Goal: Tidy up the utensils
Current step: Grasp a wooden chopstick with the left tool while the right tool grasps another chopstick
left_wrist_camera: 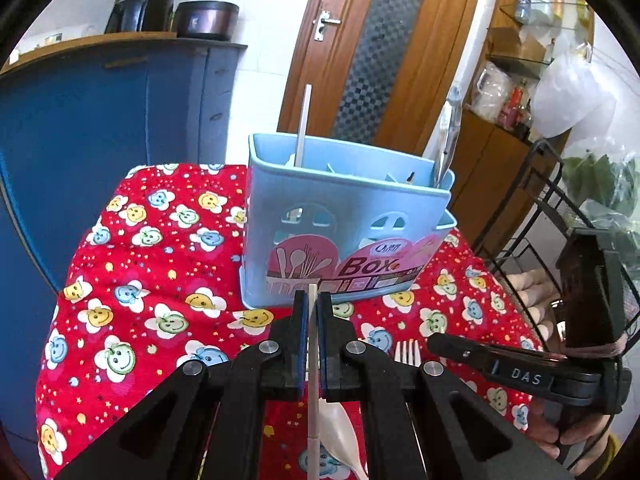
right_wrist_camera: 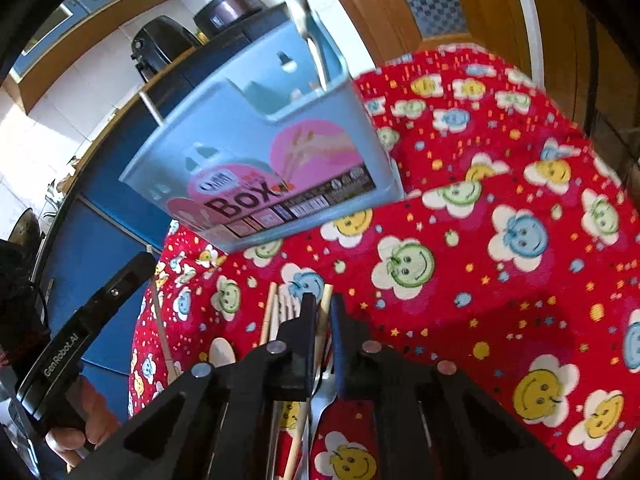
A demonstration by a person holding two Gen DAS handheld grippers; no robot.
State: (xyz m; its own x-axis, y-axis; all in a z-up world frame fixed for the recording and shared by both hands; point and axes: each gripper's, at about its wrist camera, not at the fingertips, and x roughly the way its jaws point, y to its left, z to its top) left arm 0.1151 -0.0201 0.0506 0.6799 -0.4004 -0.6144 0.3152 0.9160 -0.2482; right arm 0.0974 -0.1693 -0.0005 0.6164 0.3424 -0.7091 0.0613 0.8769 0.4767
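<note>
Your left gripper's fingers [left_wrist_camera: 299, 320] are clamped on a white chopstick [left_wrist_camera: 313, 364], its lower end cut off, before the blue utensil box [left_wrist_camera: 340, 240] on the red smiley cloth [left_wrist_camera: 160, 240], while your right gripper [right_wrist_camera: 320, 312] pinches a wooden chopstick [right_wrist_camera: 325, 304] above a half-hidden fork [right_wrist_camera: 322, 392].

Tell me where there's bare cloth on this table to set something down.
Free: the red cloth left of the blue utensil box, and the wide stretch to its right in the right wrist view. Crowded: the near edge, where the fork, chopsticks and both hand-held grippers sit.
</note>
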